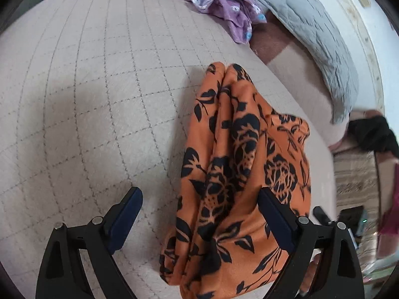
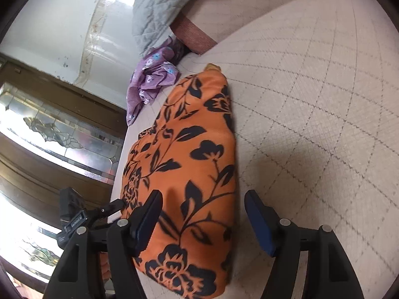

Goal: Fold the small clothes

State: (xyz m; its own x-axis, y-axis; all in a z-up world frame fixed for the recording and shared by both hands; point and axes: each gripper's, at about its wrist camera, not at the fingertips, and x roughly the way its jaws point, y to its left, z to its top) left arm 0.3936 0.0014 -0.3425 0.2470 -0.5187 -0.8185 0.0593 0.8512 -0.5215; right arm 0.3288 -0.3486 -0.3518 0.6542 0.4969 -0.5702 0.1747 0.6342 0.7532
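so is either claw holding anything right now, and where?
Nothing held. Left claw and right claw are both open above the orange floral garment, which lies bunched on the quilted bed cover.

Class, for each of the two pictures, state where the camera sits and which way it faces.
Left wrist view: sits on the left claw, looking forward and down at the orange black-flowered cloth; both open fingers show.
Right wrist view: sits on the right claw, looking along the same cloth; open fingers show.
Shared: the cloth, purple flowered garment, grey quilted blanket, cream checked bedcover.
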